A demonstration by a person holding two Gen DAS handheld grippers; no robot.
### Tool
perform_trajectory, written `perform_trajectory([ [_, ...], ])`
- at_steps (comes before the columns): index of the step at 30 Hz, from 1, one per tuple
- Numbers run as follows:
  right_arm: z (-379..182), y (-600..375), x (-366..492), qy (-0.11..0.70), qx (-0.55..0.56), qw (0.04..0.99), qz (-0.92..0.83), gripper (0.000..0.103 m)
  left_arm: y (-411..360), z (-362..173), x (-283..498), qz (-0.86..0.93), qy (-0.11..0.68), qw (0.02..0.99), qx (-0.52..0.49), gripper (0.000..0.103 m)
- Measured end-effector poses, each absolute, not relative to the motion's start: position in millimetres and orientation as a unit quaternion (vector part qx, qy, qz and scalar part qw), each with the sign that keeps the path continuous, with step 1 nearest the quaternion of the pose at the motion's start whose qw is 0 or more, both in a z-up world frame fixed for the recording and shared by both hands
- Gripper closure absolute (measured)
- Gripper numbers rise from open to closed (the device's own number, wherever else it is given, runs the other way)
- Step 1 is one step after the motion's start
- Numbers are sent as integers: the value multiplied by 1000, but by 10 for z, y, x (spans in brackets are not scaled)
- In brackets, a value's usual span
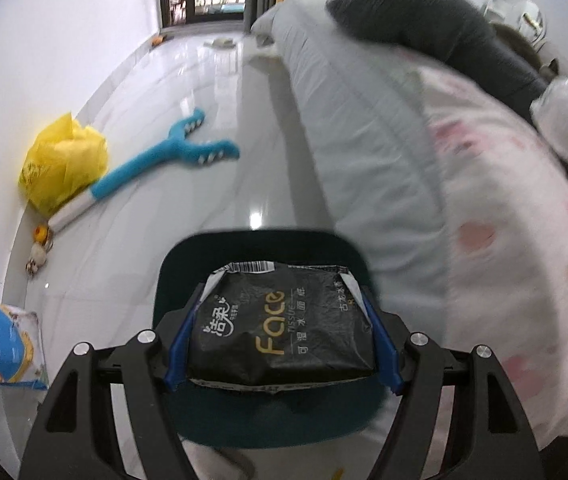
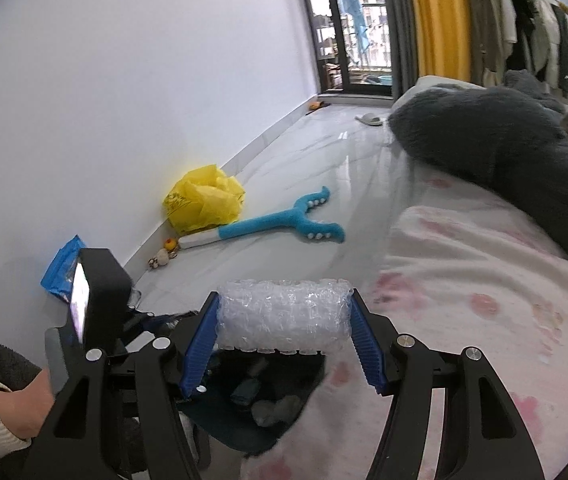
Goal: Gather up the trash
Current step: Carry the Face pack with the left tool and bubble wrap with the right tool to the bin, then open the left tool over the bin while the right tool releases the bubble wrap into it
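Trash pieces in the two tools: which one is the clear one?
The bubble wrap roll in the right tool. It is see-through and bubbled; the left tool holds a black tissue pack with yellow lettering.

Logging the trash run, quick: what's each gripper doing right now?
Left gripper: closed on a black tissue pack, above a dark bin.
Right gripper: closed on a bubble wrap roll.
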State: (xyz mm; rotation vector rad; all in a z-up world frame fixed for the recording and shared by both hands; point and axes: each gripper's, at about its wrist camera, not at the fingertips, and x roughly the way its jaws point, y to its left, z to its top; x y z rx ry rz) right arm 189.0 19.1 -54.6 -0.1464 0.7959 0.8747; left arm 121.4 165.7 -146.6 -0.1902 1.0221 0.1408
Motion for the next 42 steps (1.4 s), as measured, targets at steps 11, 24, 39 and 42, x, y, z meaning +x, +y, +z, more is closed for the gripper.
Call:
perform_trajectory([
  [11,-677,509,1861,389,-79,815,422,40,2010,-1876,1084,76,550,825,-103,28],
  [24,-972,852,1950,417,-86,798,426,40,2277,-2047,966,79,576,805,-119,14],
  [39,-1697,1270,1979,503,-108,754,408,40,2533,-1566,871,91,483,857,-152,14],
  [42,-1819,1348,1922,518,-122,743,407,39,2558,-1406,842,90,457,872,-152,15],
])
